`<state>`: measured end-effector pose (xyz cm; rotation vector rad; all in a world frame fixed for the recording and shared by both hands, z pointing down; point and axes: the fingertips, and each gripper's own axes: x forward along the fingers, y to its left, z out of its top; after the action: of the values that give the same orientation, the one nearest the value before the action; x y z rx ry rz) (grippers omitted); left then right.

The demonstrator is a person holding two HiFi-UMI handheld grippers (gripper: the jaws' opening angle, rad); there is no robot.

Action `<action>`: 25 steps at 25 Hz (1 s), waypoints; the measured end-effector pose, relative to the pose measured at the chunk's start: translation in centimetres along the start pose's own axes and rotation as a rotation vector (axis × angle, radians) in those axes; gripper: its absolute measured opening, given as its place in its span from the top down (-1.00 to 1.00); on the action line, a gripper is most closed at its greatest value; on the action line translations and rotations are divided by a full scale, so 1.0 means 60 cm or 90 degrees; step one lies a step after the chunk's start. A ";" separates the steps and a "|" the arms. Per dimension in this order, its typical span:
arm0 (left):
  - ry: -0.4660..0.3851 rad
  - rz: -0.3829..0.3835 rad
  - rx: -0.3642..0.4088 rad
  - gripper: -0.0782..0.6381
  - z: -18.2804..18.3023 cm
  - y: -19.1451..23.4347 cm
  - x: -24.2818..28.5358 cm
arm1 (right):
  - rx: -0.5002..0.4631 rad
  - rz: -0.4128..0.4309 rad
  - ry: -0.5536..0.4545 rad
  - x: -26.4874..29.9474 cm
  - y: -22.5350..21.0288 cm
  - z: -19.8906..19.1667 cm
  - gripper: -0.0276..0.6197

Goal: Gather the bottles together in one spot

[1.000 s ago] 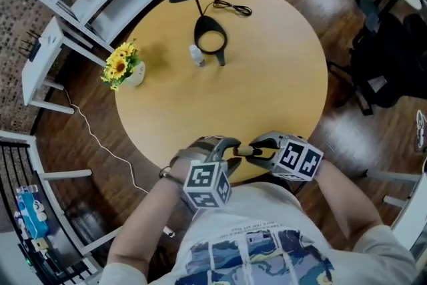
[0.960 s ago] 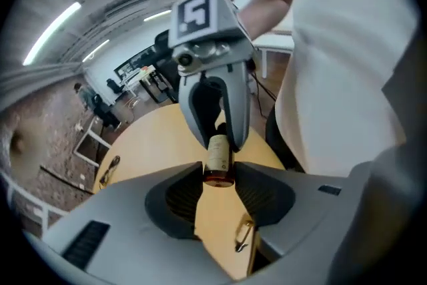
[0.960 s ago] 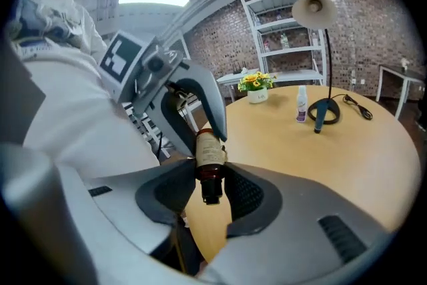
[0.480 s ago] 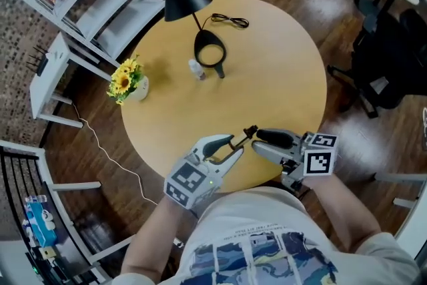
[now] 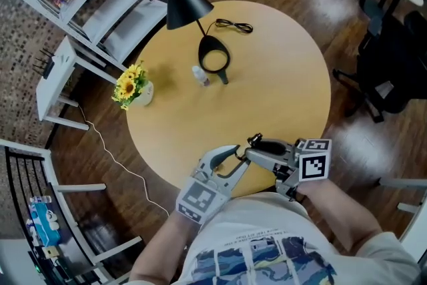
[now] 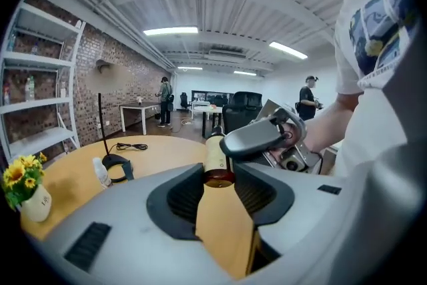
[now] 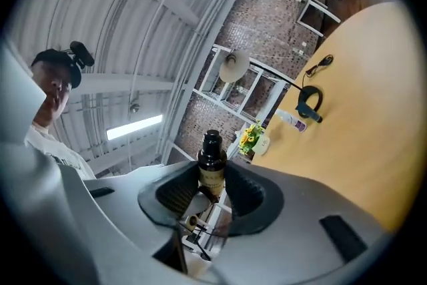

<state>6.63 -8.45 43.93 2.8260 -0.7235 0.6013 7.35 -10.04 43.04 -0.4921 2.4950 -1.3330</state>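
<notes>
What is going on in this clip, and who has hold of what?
A person holds one small brown bottle between both handheld grippers, over the near edge of the round table. The right gripper is shut on the bottle's body, with the cap pointing away from it. The left gripper, whose jaws have just been closing, clamps the bottle's base. A small clear bottle sits across the table beside the lamp base, so the bottles are not yet together.
</notes>
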 end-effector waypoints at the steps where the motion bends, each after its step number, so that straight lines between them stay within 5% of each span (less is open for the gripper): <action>1: 0.022 0.006 0.019 0.37 -0.005 0.002 0.001 | -0.023 -0.012 0.000 -0.002 -0.001 0.004 0.52; 4: 0.078 0.024 0.026 0.37 -0.013 0.029 -0.011 | -0.160 -0.090 0.005 -0.007 -0.016 0.029 0.52; 8: 0.057 0.043 -0.118 0.37 0.042 0.057 -0.036 | -0.477 -0.244 0.130 0.006 -0.036 0.023 0.52; 10: 0.071 0.054 -0.116 0.37 0.059 0.051 -0.022 | -0.564 -0.293 0.173 0.016 -0.038 0.012 0.52; 17: 0.157 0.114 0.000 0.39 0.043 0.048 0.035 | -0.660 -0.359 0.226 0.040 -0.047 -0.010 0.52; 19: 0.169 0.121 0.035 0.54 0.036 0.045 0.041 | -0.657 -0.370 0.234 0.038 -0.054 -0.015 0.52; 25: 0.174 0.110 0.076 0.55 0.033 0.044 0.050 | -0.634 -0.363 0.212 0.039 -0.061 -0.013 0.50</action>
<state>8.40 -12.51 43.56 2.7236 -0.9085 1.0663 5.56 -12.32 46.34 -1.3408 3.3374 -0.1453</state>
